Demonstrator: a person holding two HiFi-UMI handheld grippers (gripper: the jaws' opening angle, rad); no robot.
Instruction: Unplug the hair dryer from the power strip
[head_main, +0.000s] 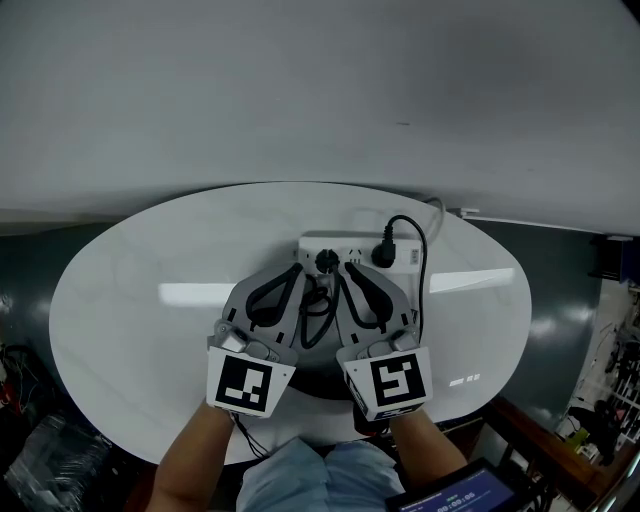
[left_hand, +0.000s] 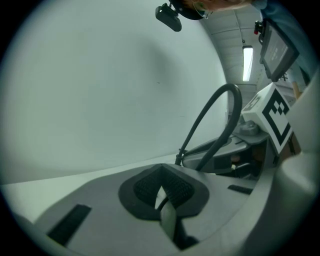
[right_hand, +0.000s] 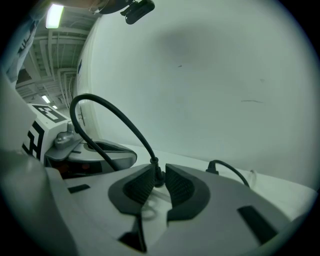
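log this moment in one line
left gripper: shut, tip at power strip | right gripper: open, jaws around plug | plug: in power strip

No lettering or number can be read anywhere.

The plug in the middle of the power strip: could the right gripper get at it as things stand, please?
Probably yes: the plug sits between the slightly parted jaws of the right gripper, with only its own cable close by.
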